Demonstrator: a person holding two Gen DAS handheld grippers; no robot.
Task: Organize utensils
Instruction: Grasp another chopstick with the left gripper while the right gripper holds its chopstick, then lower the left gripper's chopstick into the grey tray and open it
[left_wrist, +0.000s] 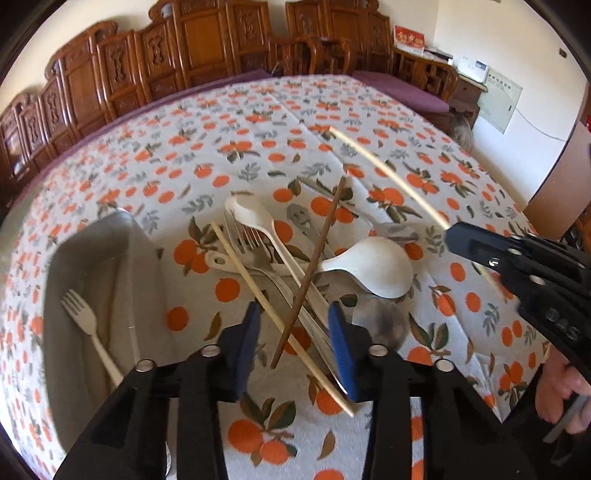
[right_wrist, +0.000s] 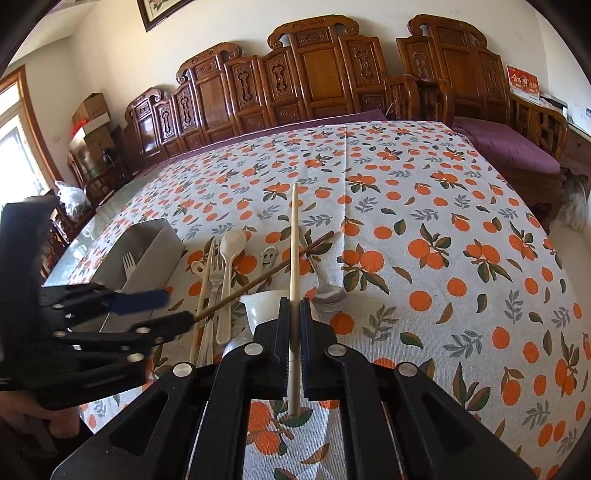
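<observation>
A heap of utensils lies on the orange-print tablecloth: a white spoon, a white ladle, metal forks, a brown chopstick and a pale chopstick. My left gripper hovers low over the near ends of this heap. Its blue pads stand apart around both chopsticks and the metal handles, and I see no pad pressing. My right gripper is shut on a second pale chopstick, held above the table at the right of the heap.
A grey tray with a white fork in it stands left of the heap. Carved wooden benches with purple cushions line the far side. A hand holds the right gripper's handle.
</observation>
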